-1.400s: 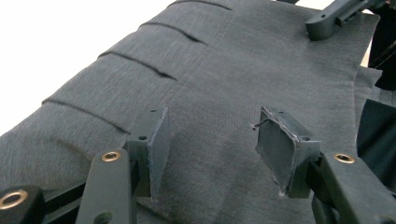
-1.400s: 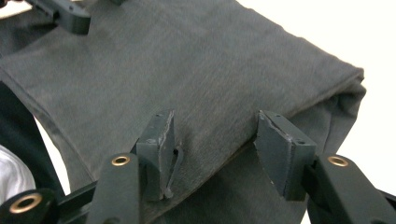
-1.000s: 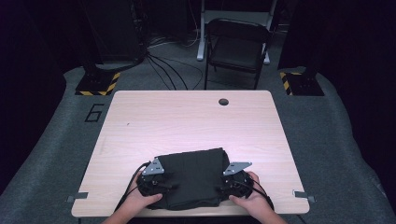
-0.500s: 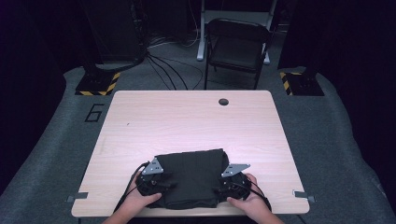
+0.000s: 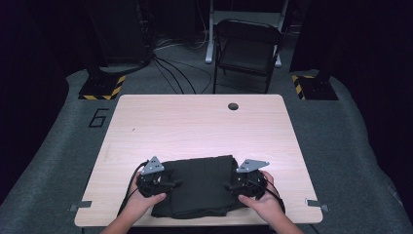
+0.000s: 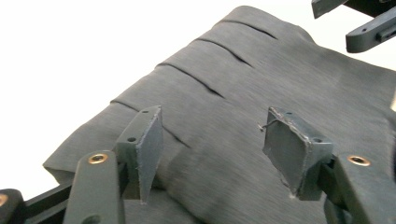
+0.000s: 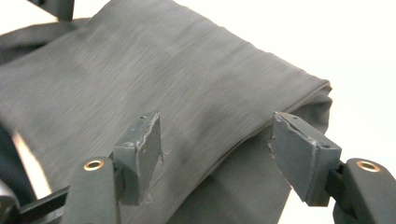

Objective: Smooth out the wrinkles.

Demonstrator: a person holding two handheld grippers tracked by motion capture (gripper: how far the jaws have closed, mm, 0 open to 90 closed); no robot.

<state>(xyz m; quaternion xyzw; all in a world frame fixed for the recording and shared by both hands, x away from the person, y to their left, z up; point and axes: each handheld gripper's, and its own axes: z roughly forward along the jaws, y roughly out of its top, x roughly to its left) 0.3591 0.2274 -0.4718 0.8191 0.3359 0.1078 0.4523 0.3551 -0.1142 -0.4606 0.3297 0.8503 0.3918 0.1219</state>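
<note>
A dark grey folded cloth (image 5: 202, 185) lies flat on the near part of the light wood table (image 5: 195, 126). My left gripper (image 5: 170, 184) hovers over its left edge and my right gripper (image 5: 231, 186) over its right edge, each held in a hand. In the left gripper view the left gripper (image 6: 217, 140) stands open above the pleated cloth (image 6: 243, 93). In the right gripper view the right gripper (image 7: 219, 149) stands open over the cloth's folded edge (image 7: 280, 88). Both pairs of jaws have just been opening, with nothing pinched between the pads.
A round cable hole (image 5: 233, 106) sits near the table's far edge. Beyond the table stands a black folding chair (image 5: 248, 48), with cables on the floor and yellow-black striped bases (image 5: 102, 87) at both sides. The cloth lies close to the table's front edge.
Both grippers have lifted slightly off the cloth's side edges. The cloth stays where it was on the table.
</note>
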